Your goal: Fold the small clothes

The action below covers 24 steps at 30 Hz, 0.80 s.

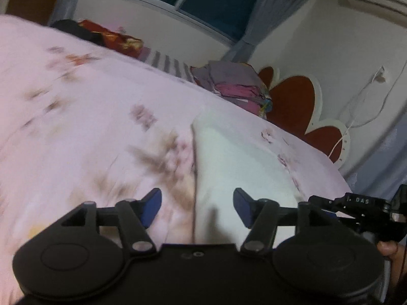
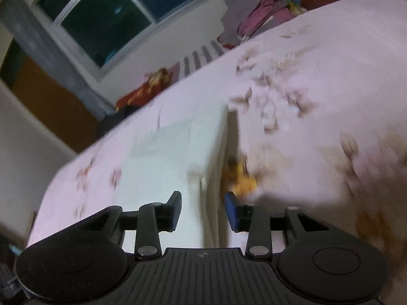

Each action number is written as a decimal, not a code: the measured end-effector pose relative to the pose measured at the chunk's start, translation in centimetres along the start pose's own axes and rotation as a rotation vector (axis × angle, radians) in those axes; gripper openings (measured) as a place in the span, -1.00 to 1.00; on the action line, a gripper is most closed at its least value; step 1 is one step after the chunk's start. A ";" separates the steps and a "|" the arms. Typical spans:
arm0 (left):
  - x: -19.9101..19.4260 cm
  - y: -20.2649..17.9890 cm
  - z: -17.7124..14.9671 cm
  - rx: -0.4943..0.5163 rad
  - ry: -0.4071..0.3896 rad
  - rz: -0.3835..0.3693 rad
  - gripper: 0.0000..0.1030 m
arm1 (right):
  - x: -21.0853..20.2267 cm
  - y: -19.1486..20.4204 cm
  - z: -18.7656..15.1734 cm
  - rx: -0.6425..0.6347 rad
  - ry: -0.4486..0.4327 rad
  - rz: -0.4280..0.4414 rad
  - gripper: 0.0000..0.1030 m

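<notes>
1. on the bed (image 1: 76,96), spread with a pink floral cover, a small white garment (image 1: 229,152) lies flat, its long straight edge running away from both cameras; it looks to be folded already at least once, though blur hides the layers.

2. left tongs (image 1: 197,207) stand open just above the near end of the white garment, blue pads apart with nothing pressed between them; the garment's left edge passes beneath the gap.

3. right tongs (image 2: 203,212) are likewise parted and empty, poised over the garment's right edge, which passes under the gap between the pads.

4. beyond the white garment, at the far edge of the bed by the window wall, a stack of folded clothes (image 1: 236,86) in grey and pink suggests earlier pieces are done.

5. farther along that same edge from the white garment, a red and dark heap (image 1: 101,35) appears still unfolded, so work likely remains.

6. judged from this, the white garment is either between folds or ready to be moved to the stack.
</notes>
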<state>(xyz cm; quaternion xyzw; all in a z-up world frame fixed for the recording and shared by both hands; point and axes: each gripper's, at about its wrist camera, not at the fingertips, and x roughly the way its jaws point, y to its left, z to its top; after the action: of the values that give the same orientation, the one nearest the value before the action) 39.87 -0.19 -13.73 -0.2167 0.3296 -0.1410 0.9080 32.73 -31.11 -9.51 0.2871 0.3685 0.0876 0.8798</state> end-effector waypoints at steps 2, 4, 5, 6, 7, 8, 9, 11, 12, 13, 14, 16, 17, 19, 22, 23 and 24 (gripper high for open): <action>3.1 -0.8 2.0 0.030 0.030 -0.004 0.18 | 1.6 0.1 1.9 0.019 -0.008 0.006 -0.28; 6.0 -1.4 3.2 0.042 0.080 -0.024 0.14 | 3.1 0.4 3.2 0.013 0.003 -0.003 -0.28; 7.3 -1.7 3.5 0.056 0.113 -0.018 0.14 | 4.1 0.7 3.7 0.003 0.014 -0.022 -0.28; 8.6 -1.9 3.6 0.073 0.146 0.004 0.13 | 5.1 1.0 4.1 -0.010 0.033 -0.053 -0.28; 9.3 -1.8 3.4 0.078 0.170 0.016 0.13 | 6.2 1.2 4.2 -0.020 0.061 -0.080 -0.28; 10.0 -1.5 3.3 0.077 0.192 0.015 0.11 | 7.0 1.1 4.2 -0.024 0.084 -0.085 -0.32; 10.1 -1.2 3.2 0.080 0.183 0.022 0.03 | 7.4 1.3 4.0 -0.033 0.086 -0.046 -0.54; 9.1 -0.7 2.9 0.093 0.134 0.052 0.01 | 6.6 3.2 3.1 -0.156 0.040 0.029 -0.64; 8.8 -0.6 2.7 0.112 0.121 0.061 0.02 | 6.1 4.2 2.8 -0.213 0.024 0.054 -0.64; 8.8 -0.4 2.3 0.130 0.130 0.064 0.04 | 6.0 4.7 2.4 -0.260 0.010 0.064 -0.64; 9.0 -0.2 2.0 0.132 0.141 0.054 0.05 | 6.7 4.6 2.0 -0.284 0.022 0.018 -0.64; 8.9 -0.3 2.1 0.127 0.143 0.038 0.12 | 8.4 2.6 1.8 -0.237 0.076 -0.096 -0.64; 8.9 -0.5 2.1 0.140 0.151 0.040 0.14 | 8.1 1.4 2.0 -0.177 0.065 -0.056 -0.63; 8.8 -1.3 2.0 0.182 0.156 0.052 0.19 | 7.5 0.4 2.0 -0.149 0.062 -0.041 -0.63; 9.1 -2.1 2.0 0.218 0.159 0.060 0.19 | 7.2 0.0 1.7 -0.137 0.063 -0.034 -0.63; 9.1 -2.2 2.0 0.215 0.161 0.060 0.19 | 7.3 -0.2 1.7 -0.127 0.063 -0.034 -0.63; 9.6 -2.0 2.5 0.211 0.165 0.059 0.19 | 7.4 -0.3 1.7 -0.118 0.065 -0.034 -0.63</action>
<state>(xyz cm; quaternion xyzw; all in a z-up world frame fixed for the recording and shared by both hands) 48.40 -5.01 -16.15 -0.0977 0.3929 -0.1654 0.8993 39.16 -29.40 -13.12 0.2256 0.3957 0.1035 0.8842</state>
